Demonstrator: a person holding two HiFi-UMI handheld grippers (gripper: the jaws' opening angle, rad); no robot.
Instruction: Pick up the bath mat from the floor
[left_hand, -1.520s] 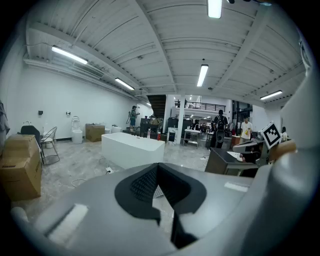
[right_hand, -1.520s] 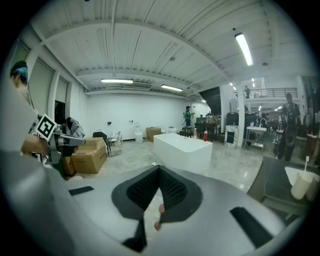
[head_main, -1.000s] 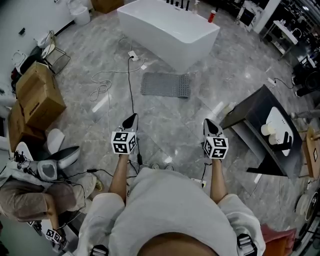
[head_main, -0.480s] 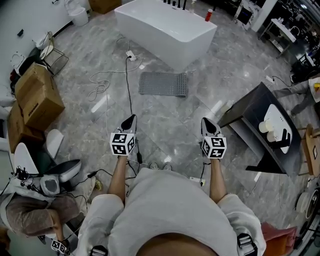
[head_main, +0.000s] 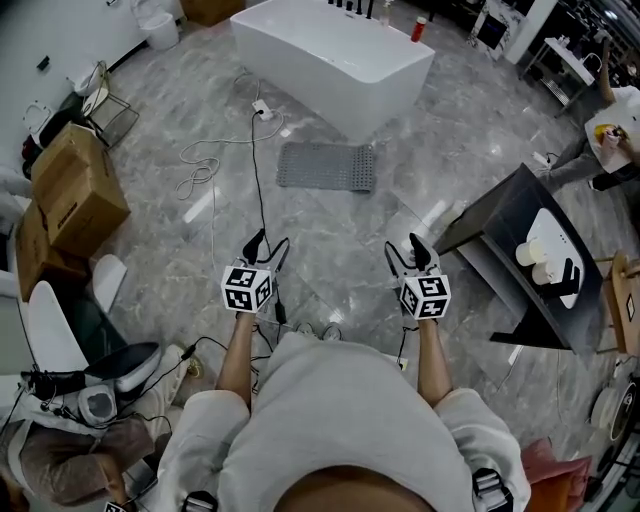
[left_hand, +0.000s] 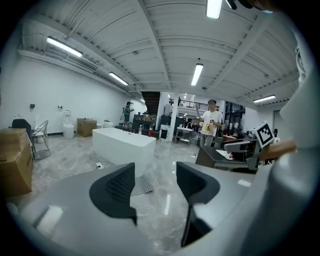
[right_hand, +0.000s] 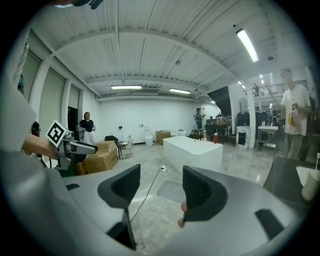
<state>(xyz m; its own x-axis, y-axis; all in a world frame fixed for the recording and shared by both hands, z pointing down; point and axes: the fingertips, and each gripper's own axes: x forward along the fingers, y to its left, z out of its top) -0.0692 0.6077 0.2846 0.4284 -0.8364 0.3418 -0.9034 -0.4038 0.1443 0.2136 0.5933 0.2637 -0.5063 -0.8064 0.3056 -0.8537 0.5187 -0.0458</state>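
The approach is in hand: the bath mat (head_main: 327, 167) lies on the floor (head_main: 340, 240) just beside the white bathtub (head_main: 330, 55), well apart from the left gripper (head_main: 270, 243) and the right gripper (head_main: 403, 247), whose fingers (left_hand: 117, 187) have just been opening and hold nothing, so next they probably must go forward and down to its near edge.

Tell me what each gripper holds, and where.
Nothing. The left gripper and right gripper have just been opening, nothing between their fingers; the mat lies on the floor ahead.
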